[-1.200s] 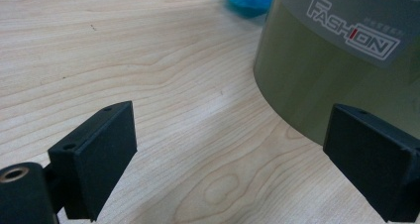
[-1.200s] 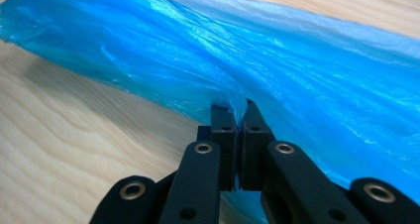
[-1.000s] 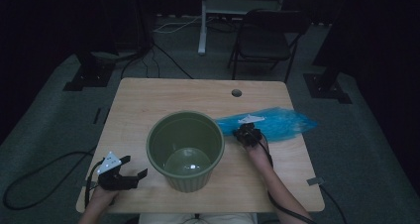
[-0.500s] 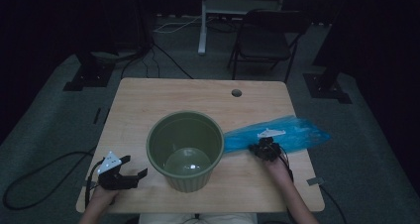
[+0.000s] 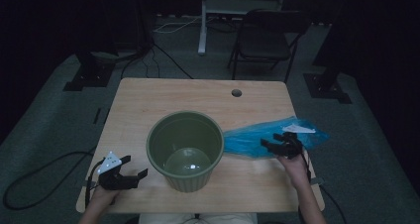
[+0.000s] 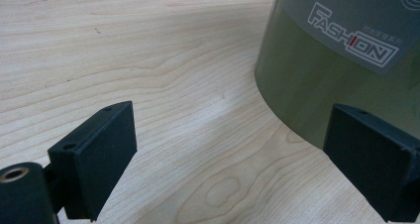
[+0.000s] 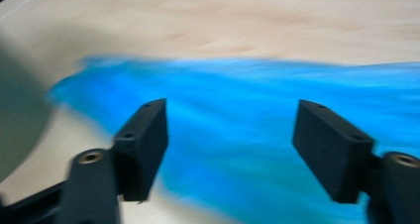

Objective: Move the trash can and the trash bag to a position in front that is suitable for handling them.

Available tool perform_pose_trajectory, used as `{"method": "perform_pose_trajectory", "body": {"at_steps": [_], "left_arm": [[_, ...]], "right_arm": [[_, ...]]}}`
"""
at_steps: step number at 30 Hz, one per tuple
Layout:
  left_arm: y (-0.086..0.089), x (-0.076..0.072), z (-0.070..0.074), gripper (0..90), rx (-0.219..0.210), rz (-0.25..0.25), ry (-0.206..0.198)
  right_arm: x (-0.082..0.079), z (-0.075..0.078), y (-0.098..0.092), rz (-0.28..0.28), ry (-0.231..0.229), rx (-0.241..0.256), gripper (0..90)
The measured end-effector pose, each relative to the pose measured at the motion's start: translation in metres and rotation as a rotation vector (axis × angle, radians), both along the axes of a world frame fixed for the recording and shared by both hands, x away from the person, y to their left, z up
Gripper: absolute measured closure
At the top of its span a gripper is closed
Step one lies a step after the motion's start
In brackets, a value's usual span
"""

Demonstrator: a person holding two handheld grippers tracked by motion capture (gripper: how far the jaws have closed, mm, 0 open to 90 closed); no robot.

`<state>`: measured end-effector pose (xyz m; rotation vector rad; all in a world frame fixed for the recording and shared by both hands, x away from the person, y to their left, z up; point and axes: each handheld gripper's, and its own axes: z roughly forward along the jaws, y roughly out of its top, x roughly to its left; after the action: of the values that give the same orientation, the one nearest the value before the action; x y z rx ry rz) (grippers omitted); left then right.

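A round green bin (image 5: 184,149) stands at the middle of the wooden table (image 5: 148,105); its wall carries a "FASHION" label (image 6: 354,35). A crumpled blue plastic bag (image 5: 247,140) lies flat on the table to the bin's right, reaching to the table's right edge. My right gripper (image 5: 270,140) hovers open over the bag (image 7: 247,100), with the blue film below and between its jaws; that view is motion-blurred. My left gripper (image 5: 136,166) rests open near the front left corner, beside the bin (image 6: 346,75), with bare wood between its jaws.
A round cable hole (image 5: 236,92) sits near the table's far edge. A folding chair (image 5: 265,40) and stand bases (image 5: 327,85) are on the dark floor beyond. Bare wood lies left of and behind the bin.
My right gripper has moved right and toward the near edge, and the blue bag has shifted right with it. The left gripper and the bin have stayed put.
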<state>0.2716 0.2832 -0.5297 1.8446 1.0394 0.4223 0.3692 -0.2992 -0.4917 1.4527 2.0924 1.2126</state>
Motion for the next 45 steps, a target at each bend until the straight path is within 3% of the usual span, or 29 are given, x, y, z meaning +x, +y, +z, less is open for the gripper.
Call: {"method": "perform_pose_trajectory", "body": {"at_steps": [2,5,11,15,17,20,24,27,29,32,41,45], "left_arm": [[0.000,0.000,0.000,6.9,0.000,0.001,0.002],[0.000,0.001,-0.001,6.9,0.000,0.001,0.004],[0.002,0.000,-0.001,6.9,-0.007,0.007,0.006],[0.003,0.000,-0.001,6.9,-0.014,0.010,0.007],[0.003,0.000,-0.001,6.9,-0.012,0.009,0.006],[0.003,0.000,-0.001,6.9,-0.015,0.008,0.007],[0.002,0.000,-0.002,6.9,-0.010,0.002,0.009],[0.002,0.000,-0.002,6.9,-0.010,0.002,0.011],[0.002,0.000,-0.002,6.9,-0.014,0.002,0.010],[0.003,0.000,-0.001,6.9,-0.018,0.006,0.009],[0.004,0.000,-0.001,6.9,-0.016,0.008,0.008],[0.004,0.000,-0.001,6.9,-0.015,0.009,0.009]], "right_arm": [[0.013,-0.001,-0.016,-0.088,0.015,-0.001,21.6],[0.030,-0.008,-0.031,-0.169,0.032,0.001,20.6],[0.057,-0.033,-0.034,-0.265,0.089,-0.050,18.9],[0.063,-0.046,-0.027,-0.267,0.106,-0.106,18.9],[0.063,-0.053,-0.020,-0.267,0.090,-0.176,19.8],[0.060,-0.053,-0.014,-0.252,0.061,-0.220,36.3],[0.058,-0.053,-0.014,-0.285,0.039,-0.208,73.5],[0.061,-0.053,-0.009,-0.282,0.037,-0.209,89.3],[0.065,-0.052,-0.005,-0.288,0.038,-0.220,89.9],[0.075,-0.049,-0.002,-0.281,0.044,-0.197,89.9],[0.115,-0.011,0.021,-0.230,0.002,-0.131,89.9],[0.127,0.001,0.035,-0.198,-0.010,-0.141,89.8]]}}
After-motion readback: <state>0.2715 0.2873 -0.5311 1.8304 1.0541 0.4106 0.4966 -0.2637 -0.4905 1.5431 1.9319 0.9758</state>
